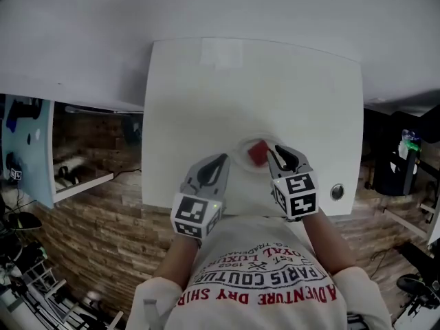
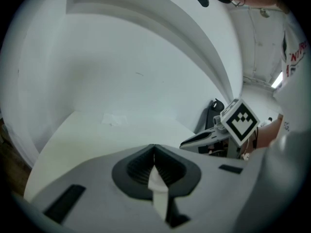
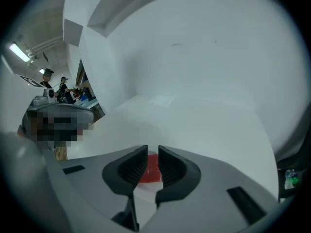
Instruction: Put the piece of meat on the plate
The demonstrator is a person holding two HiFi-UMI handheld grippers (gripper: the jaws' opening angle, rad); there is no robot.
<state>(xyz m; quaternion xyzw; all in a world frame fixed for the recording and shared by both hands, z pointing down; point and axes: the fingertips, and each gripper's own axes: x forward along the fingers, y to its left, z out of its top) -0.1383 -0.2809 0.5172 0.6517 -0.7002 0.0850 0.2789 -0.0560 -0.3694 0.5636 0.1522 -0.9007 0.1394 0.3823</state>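
**Meat on the plate, right tongs just beside it**

The red, blocky piece of meat (image 1: 258, 152) lay on the small white plate (image 1: 239, 157), which sat on the white bench (image 1: 206, 95) close to the person's edge. From the head view, the right tongs (image 1: 278, 152) hung just beside the meat on its right, tips pointing down and away from the person. In the right gripper view the right tongs (image 3: 152, 149) stood nearly together, with only a narrow slit between the ribbed dark pads. The meat (image 3: 151, 169) showed through that slit, lying on the plate beyond the tips. The pads did not press on it, so these tongs had hold of nothing.

The left tongs (image 1: 221, 161) hovered over bare bench, to the left of the plate and apart from it. In the left gripper view the left tongs (image 2: 154, 147) had their tips meeting, with nothing caught between them.

Each pair of tongs carried a cube with black-and-white square markers. The person's white T-shirt (image 1: 265, 287) bore print that read upside down from the head view: dark letters "PARIS COUTU", cut off by folds, and below them red letters "ADVENTURE DAY SHIR". Smaller lines above included "OYAL LUXUR"; the rest was too small to read. A round metal fitting (image 1: 337, 192) was set into the bench near its right corner.
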